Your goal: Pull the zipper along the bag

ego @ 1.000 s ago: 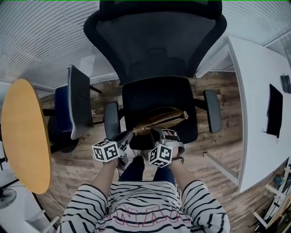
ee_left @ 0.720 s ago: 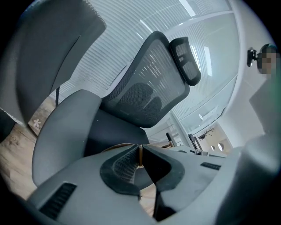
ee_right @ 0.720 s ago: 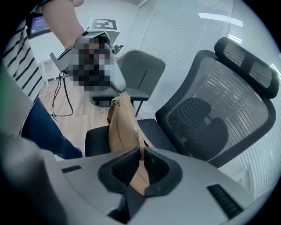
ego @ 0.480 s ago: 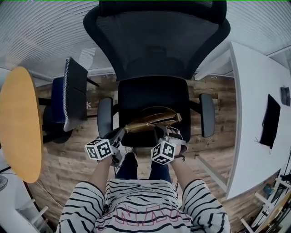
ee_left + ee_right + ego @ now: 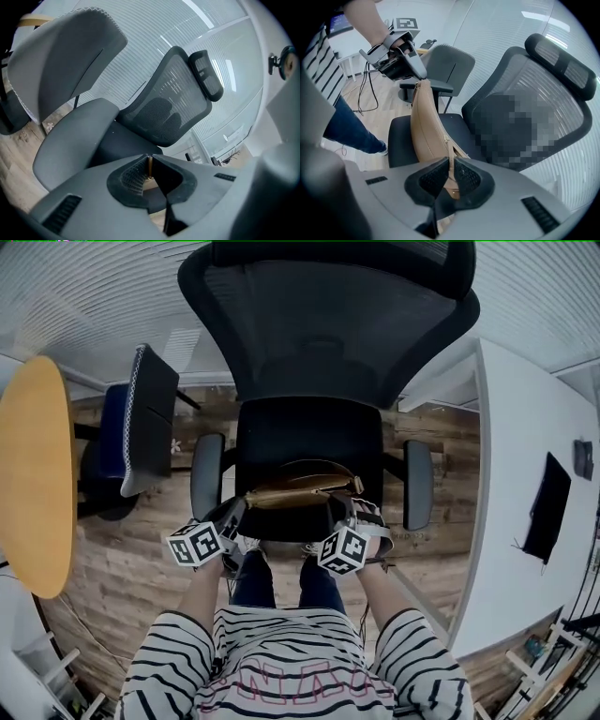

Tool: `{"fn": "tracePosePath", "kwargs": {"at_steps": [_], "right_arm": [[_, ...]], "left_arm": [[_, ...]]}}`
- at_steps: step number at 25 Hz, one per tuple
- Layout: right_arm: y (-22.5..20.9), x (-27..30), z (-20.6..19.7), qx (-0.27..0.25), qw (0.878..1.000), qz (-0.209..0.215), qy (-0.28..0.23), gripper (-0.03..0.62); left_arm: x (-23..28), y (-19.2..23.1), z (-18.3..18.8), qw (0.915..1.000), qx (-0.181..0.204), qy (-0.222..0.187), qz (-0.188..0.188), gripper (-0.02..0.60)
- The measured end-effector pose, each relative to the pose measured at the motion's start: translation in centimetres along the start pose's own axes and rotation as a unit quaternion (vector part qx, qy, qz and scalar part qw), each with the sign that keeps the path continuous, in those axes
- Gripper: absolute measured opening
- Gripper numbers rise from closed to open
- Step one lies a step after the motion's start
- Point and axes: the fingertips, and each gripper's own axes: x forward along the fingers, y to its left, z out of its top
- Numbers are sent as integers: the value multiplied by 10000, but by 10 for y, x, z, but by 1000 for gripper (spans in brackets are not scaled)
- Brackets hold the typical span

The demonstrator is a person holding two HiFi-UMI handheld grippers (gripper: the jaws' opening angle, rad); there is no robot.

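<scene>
The left gripper point(image 5: 234, 512) clenches one end of the bag point(image 5: 300, 493) at the front edge of the seat point(image 5: 300, 432), the right gripper point(image 5: 343, 510) pinches the pull point(image 5: 451, 164), and a skewed tug could slip that thin tab free.

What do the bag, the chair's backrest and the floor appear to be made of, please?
Bag: tan leather or a leather-look material, smooth and matte, with a stitched seam line.
Chair backrest: black mesh, its fine weave visible.
Floor: wood-look planks with grain; real wood or laminate, unclear.
</scene>
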Motion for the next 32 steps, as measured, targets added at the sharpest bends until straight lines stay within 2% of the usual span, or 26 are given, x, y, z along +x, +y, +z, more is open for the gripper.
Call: {"fn": "tracePosePath", "kwargs": {"at_steps": [11, 32], "right_arm": [[-19, -15, -20, -158, 9998, -100, 83, 51], [-42, -35, -49, -263, 9989, -332, 184, 51]], "left_arm": [[0, 3, 1, 9994, -170, -242, 159, 44], [5, 2, 4, 9985, -161, -373, 353, 44]]}}
